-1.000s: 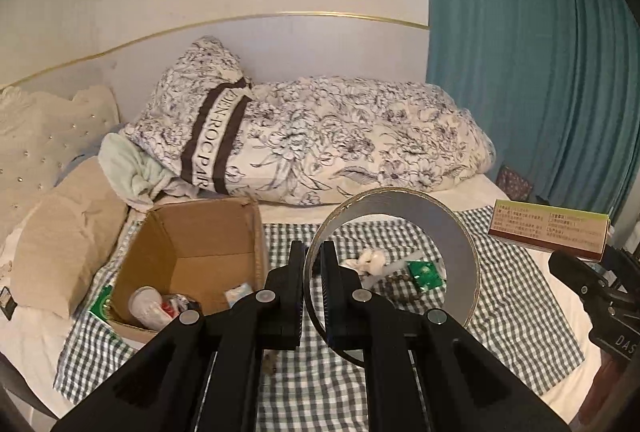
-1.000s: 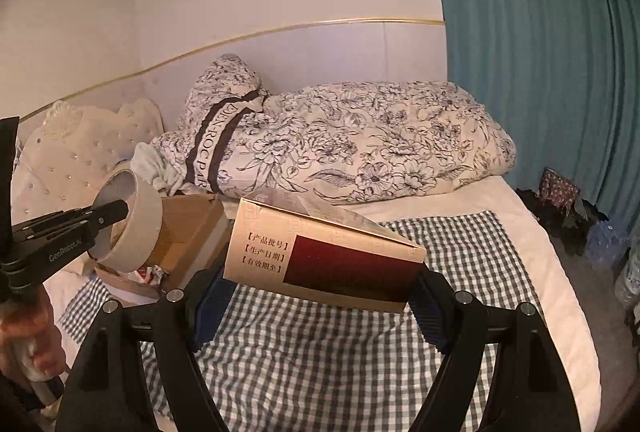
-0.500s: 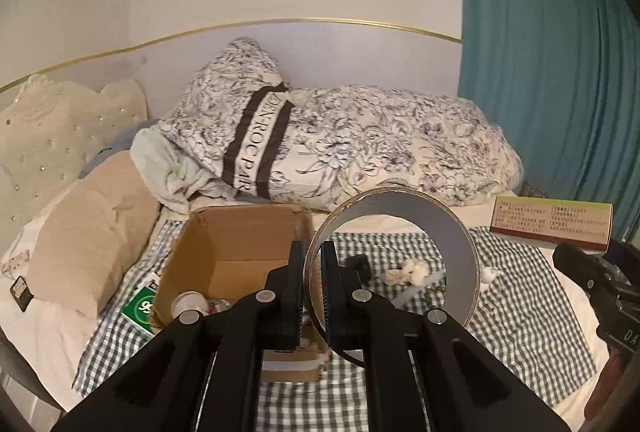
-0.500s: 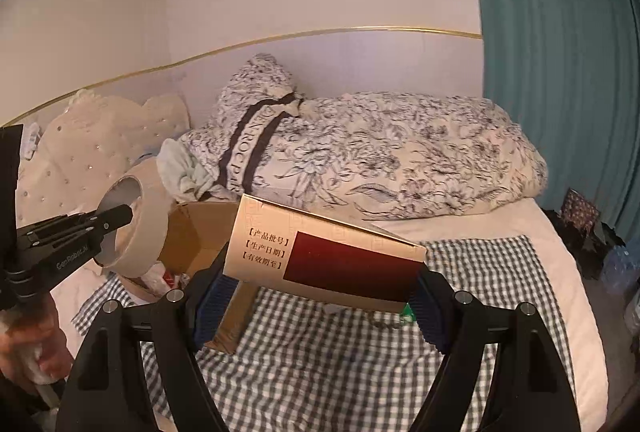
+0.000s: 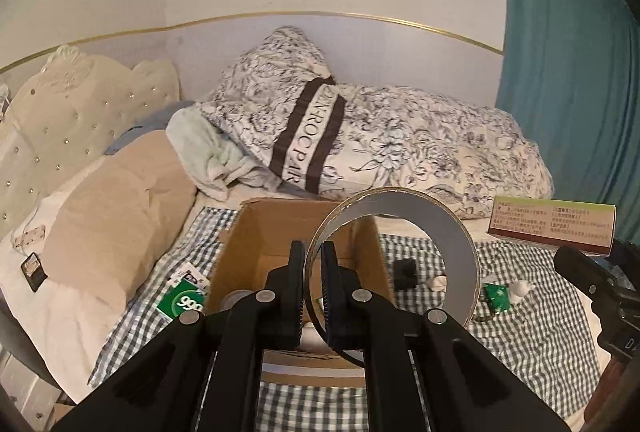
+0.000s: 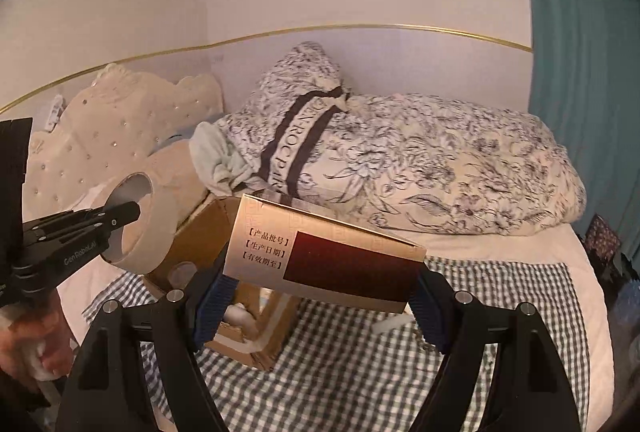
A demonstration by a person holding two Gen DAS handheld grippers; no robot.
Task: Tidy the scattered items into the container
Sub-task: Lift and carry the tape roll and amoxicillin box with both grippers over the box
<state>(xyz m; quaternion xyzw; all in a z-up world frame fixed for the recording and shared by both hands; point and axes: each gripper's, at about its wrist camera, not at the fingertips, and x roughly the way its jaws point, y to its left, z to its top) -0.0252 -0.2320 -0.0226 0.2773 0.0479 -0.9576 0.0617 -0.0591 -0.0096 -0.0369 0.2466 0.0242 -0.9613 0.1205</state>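
My left gripper (image 5: 313, 284) is shut on the wall of a wide tape roll (image 5: 460, 244) and holds it above the open cardboard box (image 5: 256, 236) on the checked cloth. The roll also shows in the right wrist view (image 6: 154, 232), left of the box (image 6: 200, 232). My right gripper (image 6: 320, 296) is shut on a flat gold and dark red medicine box (image 6: 328, 264), held just right of the cardboard box. That medicine box appears at the right in the left wrist view (image 5: 552, 228). Several small items lie inside the cardboard box.
On the cloth (image 5: 520, 344) lie a green packet (image 5: 184, 300) left of the box, a small black object (image 5: 404, 272), white scraps (image 5: 520, 288) and a green card (image 5: 496, 298). A floral duvet (image 5: 400, 148), pillows and a teal curtain (image 5: 580, 72) surround the bed.
Both grippers have moved left toward the cardboard box. The tape roll now hangs over the box opening, and the medicine box is closer to the box's right side.
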